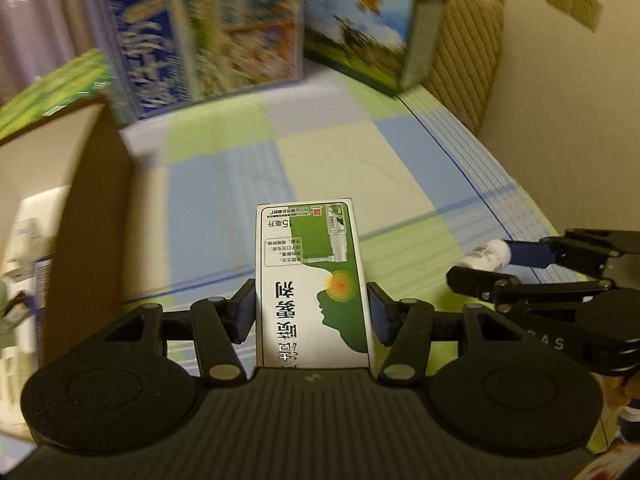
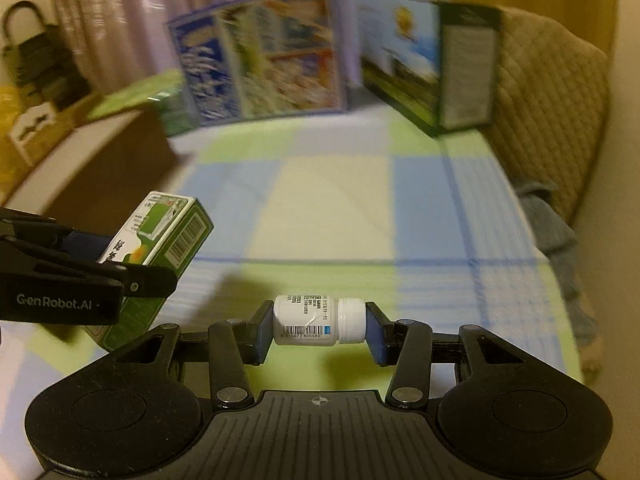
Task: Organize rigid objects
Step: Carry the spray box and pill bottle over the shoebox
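My left gripper [image 1: 311,312] is shut on a green and white medicine box [image 1: 314,280], held above the checked cloth; the box also shows at the left of the right wrist view [image 2: 160,248]. My right gripper [image 2: 319,326] is shut on a small white pill bottle [image 2: 316,320], lying sideways between the pads, cap to the right. The bottle shows at the right of the left wrist view [image 1: 486,256], where the right gripper [image 1: 496,260] holds it.
An open cardboard box [image 1: 92,184] stands at the left, also in the right wrist view [image 2: 120,160]. Large printed cartons [image 1: 208,40] [image 1: 368,28] stand at the back of the checked cloth [image 1: 340,152]. A quilted cushion [image 2: 548,112] is at the right.
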`<state>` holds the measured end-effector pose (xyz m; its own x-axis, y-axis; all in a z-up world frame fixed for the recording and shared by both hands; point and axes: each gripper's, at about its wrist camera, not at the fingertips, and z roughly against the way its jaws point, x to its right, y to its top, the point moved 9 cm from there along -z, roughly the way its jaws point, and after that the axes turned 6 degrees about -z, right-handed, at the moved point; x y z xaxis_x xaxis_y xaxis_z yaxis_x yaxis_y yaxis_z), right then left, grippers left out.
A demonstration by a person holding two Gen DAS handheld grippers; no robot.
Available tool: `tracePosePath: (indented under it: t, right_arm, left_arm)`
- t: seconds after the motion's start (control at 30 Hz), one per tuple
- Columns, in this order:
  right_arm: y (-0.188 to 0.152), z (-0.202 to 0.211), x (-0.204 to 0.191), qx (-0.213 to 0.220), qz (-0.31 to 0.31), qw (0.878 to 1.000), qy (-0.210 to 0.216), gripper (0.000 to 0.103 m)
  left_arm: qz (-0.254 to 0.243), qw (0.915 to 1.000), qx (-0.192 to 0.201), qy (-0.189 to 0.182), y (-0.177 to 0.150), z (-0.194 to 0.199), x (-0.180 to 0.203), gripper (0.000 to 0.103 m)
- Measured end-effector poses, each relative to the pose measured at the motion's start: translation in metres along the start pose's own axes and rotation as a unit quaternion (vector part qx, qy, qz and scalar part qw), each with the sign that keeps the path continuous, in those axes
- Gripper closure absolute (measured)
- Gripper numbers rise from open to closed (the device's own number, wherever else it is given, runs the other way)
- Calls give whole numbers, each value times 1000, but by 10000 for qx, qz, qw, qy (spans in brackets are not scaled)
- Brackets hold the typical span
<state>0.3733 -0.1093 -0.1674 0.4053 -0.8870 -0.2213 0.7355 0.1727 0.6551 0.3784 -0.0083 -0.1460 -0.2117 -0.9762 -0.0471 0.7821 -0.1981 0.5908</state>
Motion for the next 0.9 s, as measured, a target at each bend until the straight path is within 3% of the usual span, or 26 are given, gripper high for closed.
tracePosePath:
  t: [0.3, 0.47, 0.7, 0.9]
  right_arm:
    - [36, -11, -139, 237, 641, 9918, 1081, 59]
    - [48, -30, -213, 260, 926, 9846, 1457, 59]
    - [65, -75, -281, 217, 1124, 9821, 1498, 59]
    - [89, -122, -304, 132, 1076, 9864, 1233, 59]
  left_arm:
    - [607, 9956, 271, 654, -17, 71, -107, 51]
    - [803, 9914, 326, 984, -27, 94, -172, 51]
    - [846, 9894, 234, 1159, -32, 92, -253, 51]
    - [732, 9921, 62, 1015, -23, 63, -305, 51]
